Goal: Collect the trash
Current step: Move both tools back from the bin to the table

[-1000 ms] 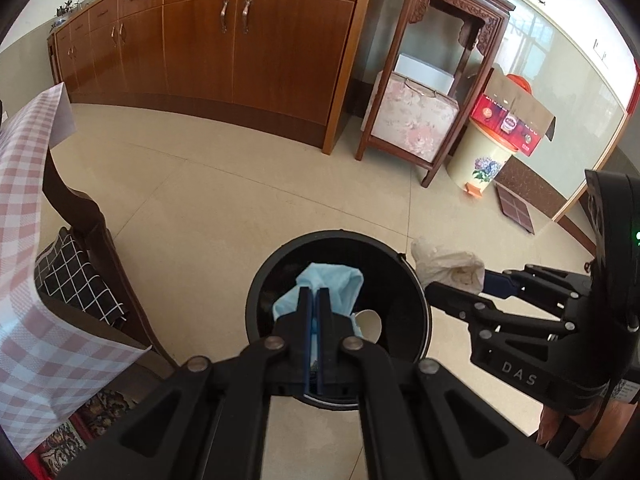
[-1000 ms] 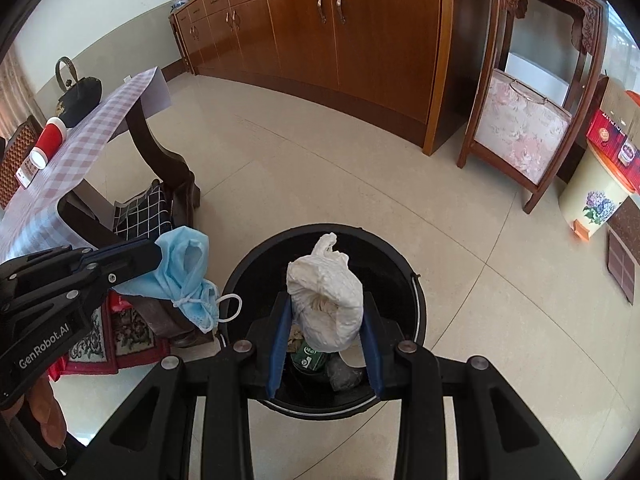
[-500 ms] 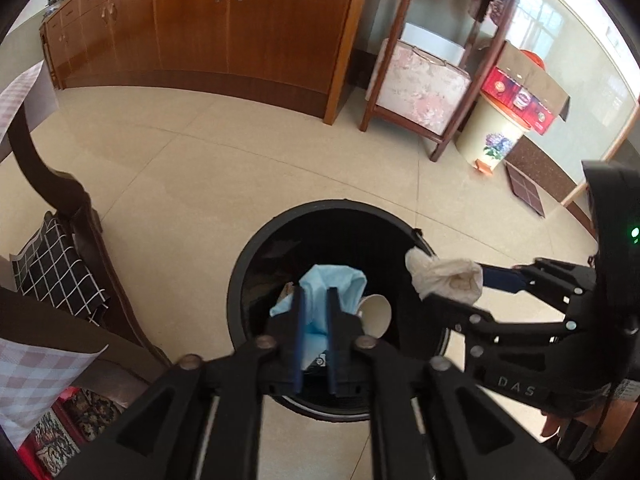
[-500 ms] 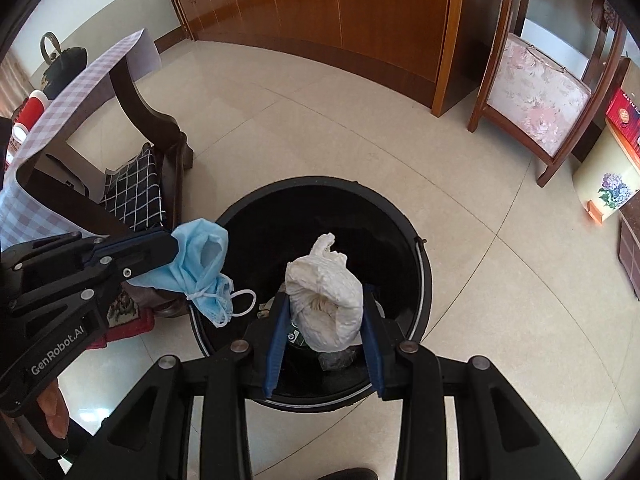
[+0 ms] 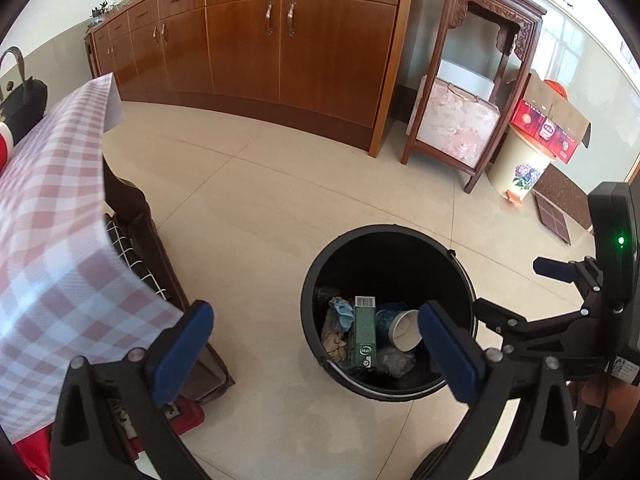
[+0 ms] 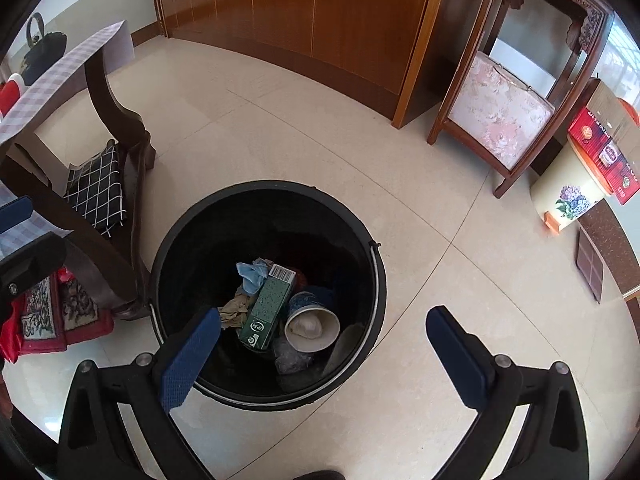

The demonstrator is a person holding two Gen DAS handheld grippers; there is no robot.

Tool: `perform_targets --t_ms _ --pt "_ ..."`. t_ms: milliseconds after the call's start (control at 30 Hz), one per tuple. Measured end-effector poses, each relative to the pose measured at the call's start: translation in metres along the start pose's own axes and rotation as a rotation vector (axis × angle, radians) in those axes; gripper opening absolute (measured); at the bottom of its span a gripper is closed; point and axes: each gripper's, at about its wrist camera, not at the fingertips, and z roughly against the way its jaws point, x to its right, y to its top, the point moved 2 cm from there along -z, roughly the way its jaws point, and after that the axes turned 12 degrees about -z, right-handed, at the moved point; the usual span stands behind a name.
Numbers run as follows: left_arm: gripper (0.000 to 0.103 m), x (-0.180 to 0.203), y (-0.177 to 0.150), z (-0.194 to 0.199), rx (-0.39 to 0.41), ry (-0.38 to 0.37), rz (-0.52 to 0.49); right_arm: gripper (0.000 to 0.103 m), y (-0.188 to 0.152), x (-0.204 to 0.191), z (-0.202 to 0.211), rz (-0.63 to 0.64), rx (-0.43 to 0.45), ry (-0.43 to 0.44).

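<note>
A long wooden sideboard point(image 5: 280, 40) with metal handles stands along the wall at twelve o'clock. At about two o'clock, just beside its end, is a dark carved stand point(image 5: 480, 92) and on its lower shelf rests a pink floral cushion point(image 5: 456, 120). Further to three o'clock stands a cream container with a blue flower print point(image 5: 520, 168), and a red cardboard box point(image 5: 548, 128) lies on top of it. At nine o'clock the bench point(image 6: 116, 104) with curved dark legs carries a pink checked cloth point(image 5: 48, 220); a black handbag point(image 6: 44, 52) rests on it. Under the bench lies a black cloth with white grid lines point(image 6: 98, 190). The floor point(image 5: 260, 208) has beige tiles.
</note>
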Motion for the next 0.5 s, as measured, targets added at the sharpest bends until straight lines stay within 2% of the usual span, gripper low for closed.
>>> perform_targets --t_ms 200,500 --pt "0.102 -0.021 -0.017 0.042 0.048 0.045 0.039 0.103 -0.002 -0.016 0.041 0.002 0.058 0.006" --pt "0.103 -0.069 -0.047 0.099 0.104 0.144 0.143 0.103 -0.011 -0.072 0.105 0.035 0.143 0.099"
